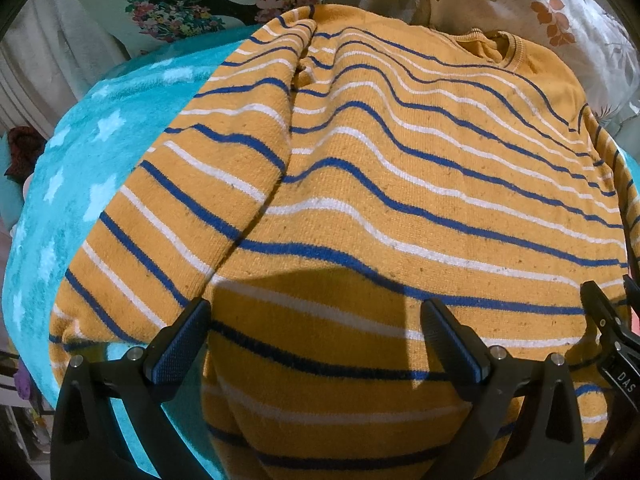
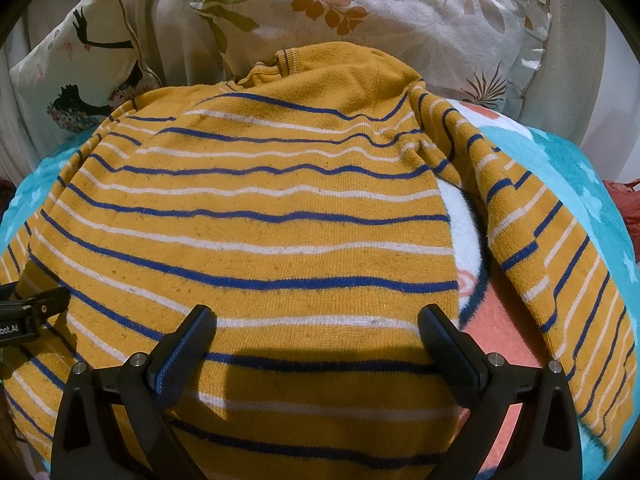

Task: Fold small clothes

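Two fisheye views are given, one from each wrist, and each is taken from just behind its own two fingers, looking forward and down along them. In the left wrist view, the left gripper (image 1: 316, 336) is held close over the near hem of the sweater (image 1: 400, 184), and the neck of the sweater is seen far off toward the upper right. In the right wrist view, the right gripper (image 2: 318, 338) is held equally close, and the neck is seen toward the upper middle. The sweater body, the blue blanket (image 1: 92, 152), the leaf pillow (image 2: 400, 12) and the picture pillow (image 1: 180, 4) are shared by both views. Each gripper is seen at the edge of the other view.
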The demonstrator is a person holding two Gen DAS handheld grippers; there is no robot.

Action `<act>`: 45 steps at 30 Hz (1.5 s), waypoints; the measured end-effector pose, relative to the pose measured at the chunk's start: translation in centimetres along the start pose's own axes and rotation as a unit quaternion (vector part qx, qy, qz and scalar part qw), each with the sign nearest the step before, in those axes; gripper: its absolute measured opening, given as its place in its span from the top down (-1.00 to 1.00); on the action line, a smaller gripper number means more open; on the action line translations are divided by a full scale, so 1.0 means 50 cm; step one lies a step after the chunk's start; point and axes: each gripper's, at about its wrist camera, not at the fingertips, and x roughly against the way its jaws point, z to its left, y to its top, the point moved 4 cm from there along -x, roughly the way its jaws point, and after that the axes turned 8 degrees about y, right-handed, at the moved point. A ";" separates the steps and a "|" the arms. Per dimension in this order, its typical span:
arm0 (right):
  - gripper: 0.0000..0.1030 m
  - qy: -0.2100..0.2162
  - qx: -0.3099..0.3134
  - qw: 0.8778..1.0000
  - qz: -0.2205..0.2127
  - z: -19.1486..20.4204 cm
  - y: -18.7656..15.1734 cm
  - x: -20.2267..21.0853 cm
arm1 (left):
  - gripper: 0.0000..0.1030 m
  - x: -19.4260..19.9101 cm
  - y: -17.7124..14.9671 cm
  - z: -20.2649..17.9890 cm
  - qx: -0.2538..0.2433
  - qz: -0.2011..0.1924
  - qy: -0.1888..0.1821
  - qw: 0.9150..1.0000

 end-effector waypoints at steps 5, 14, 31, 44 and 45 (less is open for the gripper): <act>-1.00 -0.008 0.005 1.000 0.003 -0.003 0.001 -0.001 | -1.00 0.000 -0.002 0.001 0.001 -0.003 -0.001 1.000; -1.00 -0.011 0.008 1.000 0.004 -0.003 0.001 -0.001 | -1.00 0.001 0.000 0.001 0.002 -0.010 -0.003 1.000; -1.00 -0.015 0.010 1.000 0.005 -0.003 0.001 -0.001 | -1.00 0.005 -0.020 0.009 0.007 -0.030 -0.009 0.999; -1.00 -0.015 0.010 1.000 0.005 -0.002 0.000 0.000 | -1.00 0.007 -0.017 0.007 0.006 -0.030 -0.008 1.000; -1.00 -0.015 0.010 1.000 0.005 -0.002 0.000 0.000 | -1.00 0.007 -0.016 0.006 0.005 -0.029 -0.008 1.000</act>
